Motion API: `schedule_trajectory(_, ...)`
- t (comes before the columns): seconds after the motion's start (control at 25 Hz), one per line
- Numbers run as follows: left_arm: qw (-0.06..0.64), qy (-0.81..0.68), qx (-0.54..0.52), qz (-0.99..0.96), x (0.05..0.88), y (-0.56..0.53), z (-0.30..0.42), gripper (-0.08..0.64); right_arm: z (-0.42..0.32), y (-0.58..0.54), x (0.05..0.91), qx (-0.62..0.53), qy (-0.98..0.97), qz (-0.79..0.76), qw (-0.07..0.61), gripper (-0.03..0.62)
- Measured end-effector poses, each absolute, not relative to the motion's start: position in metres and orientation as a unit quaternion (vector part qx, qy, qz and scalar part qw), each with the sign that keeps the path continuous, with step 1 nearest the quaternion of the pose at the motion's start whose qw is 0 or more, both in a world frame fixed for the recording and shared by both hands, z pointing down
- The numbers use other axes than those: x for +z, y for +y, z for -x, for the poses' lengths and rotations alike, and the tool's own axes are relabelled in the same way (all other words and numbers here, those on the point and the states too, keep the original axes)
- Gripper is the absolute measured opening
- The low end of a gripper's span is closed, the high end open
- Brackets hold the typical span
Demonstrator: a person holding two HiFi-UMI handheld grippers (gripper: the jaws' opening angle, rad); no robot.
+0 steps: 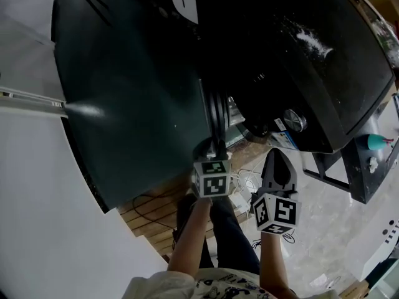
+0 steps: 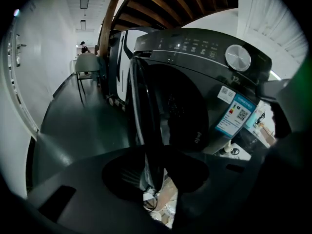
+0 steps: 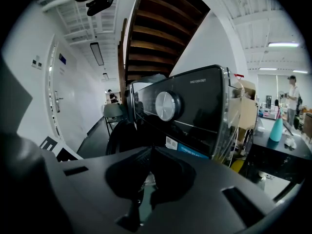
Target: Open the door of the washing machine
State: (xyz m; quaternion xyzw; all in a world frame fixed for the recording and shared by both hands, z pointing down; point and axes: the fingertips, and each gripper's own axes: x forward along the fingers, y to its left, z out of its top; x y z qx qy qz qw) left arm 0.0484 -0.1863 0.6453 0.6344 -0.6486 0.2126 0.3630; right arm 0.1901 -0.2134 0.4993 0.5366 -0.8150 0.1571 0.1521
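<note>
Black gloss covers the washing machine (image 1: 299,73) in front of you, with a silver dial (image 1: 294,119) on its slanted panel and a blue-and-white label (image 2: 236,115) on the front below it. The door (image 1: 216,108) stands away from the front. From your head you see it edge-on, a dark rim running down to your left gripper (image 1: 214,147).

In the left gripper view that rim passes straight between the jaws, with the dark drum opening to its right. The fingers look clamped on the door's edge, though the picture is dim there and the contact of the pads is hard to make out.

Your right gripper (image 1: 278,154) hangs just beside the left one, on its right, below the dial and apart from the machine. Its own view shows the jaws together, with only a thin slit under the tips and nothing between them.

Wooden planks (image 1: 149,213) show beneath the door, and white cables (image 1: 246,185) lie near them. Dark green floor (image 1: 124,104) stretches away on the left. A teal object (image 1: 376,142) stands on a black table (image 1: 340,174) at the right.
</note>
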Motion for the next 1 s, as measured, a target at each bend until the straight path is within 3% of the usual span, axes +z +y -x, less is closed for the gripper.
schedule_trajectory(1.0,0.353,-0.729,0.210,-0.547,0.651,-0.136,0.087,0.091,-0.084,-0.202,0.497,0.141,-0.878,-0.428,0.160,0.018)
